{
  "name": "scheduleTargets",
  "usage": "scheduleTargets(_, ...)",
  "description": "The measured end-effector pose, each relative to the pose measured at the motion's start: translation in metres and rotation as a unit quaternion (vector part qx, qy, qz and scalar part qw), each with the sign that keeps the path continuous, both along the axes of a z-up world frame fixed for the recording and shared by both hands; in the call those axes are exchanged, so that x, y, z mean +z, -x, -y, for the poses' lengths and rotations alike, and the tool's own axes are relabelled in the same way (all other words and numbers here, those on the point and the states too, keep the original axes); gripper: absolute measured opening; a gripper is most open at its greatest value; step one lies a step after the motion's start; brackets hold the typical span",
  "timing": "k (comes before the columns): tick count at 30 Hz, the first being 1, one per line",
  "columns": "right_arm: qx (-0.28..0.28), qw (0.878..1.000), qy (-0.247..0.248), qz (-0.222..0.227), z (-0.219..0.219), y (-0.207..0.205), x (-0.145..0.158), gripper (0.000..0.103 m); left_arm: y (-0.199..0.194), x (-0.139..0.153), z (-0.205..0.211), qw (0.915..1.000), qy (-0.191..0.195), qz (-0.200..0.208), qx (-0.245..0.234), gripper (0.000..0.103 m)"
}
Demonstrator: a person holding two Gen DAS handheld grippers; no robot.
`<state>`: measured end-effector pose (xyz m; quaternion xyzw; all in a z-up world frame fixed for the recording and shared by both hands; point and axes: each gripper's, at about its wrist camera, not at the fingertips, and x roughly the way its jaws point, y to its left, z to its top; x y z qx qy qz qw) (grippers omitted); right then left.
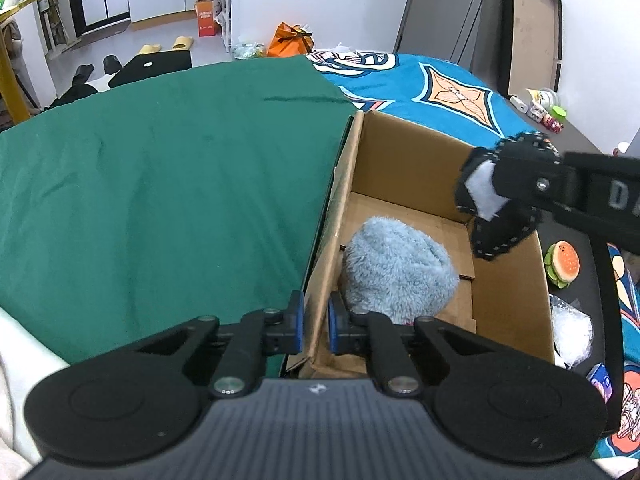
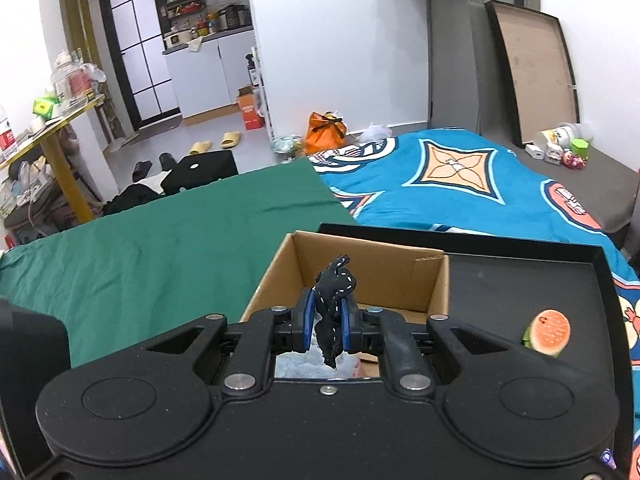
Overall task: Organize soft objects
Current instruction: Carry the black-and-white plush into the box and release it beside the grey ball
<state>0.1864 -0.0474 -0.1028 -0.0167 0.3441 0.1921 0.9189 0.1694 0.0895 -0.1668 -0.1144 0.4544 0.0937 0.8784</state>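
An open cardboard box point(image 1: 408, 152) stands on the bed, with a fluffy light-blue soft thing point(image 1: 396, 268) lying inside it. My left gripper point(image 1: 315, 322) is shut on the box's left wall, one pad on each side of the cardboard. My right gripper point(image 2: 327, 328) is shut on a black soft toy with white stitching point(image 2: 334, 284). In the left wrist view that black toy point(image 1: 500, 232) hangs over the right side of the box. A burger-shaped soft toy point(image 2: 548, 332) lies on the black tray point(image 2: 520, 280) to the right of the box point(image 2: 380, 276).
A green cloth point(image 1: 160, 180) covers the bed left of the box; a blue patterned blanket point(image 2: 440, 184) lies behind it. A crumpled clear plastic bag point(image 1: 572, 332) sits on the tray near the burger toy point(image 1: 562, 264). Floor clutter and a wall lie beyond the bed.
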Motion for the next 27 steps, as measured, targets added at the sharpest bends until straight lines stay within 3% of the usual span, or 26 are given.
scheduleTargets(5, 0.014, 1.0, -0.007, 0.002, -0.01, -0.001, 0.002, 0.017, 0.008, 0.0, -0.005, 0.9998, 0.009, 0.01, -0.011, 0.011)
scheduleTargets(10, 0.025, 1.0, -0.014, 0.001, -0.019, -0.001, 0.002, 0.053, 0.008, -0.001, -0.01, 0.9997, 0.018, 0.009, -0.012, 0.011)
scheduleTargets(16, 0.003, 1.0, -0.005, -0.014, -0.01, -0.001, -0.003, 0.063, 0.002, -0.002, -0.009, 0.9998, 0.016, -0.002, -0.008, 0.012)
scheduleTargets(21, -0.024, 0.999, -0.004, -0.02, 0.01, 0.004, -0.005, 0.067, 0.001, 0.001, 0.002, 0.9995, -0.025, -0.005, -0.02, 0.014)
scheduleTargets(27, -0.062, 0.998, -0.005, -0.025, 0.041, 0.012, -0.008, 0.069, 0.001, 0.001, 0.005, 0.9991, -0.038, -0.008, -0.015, 0.02)
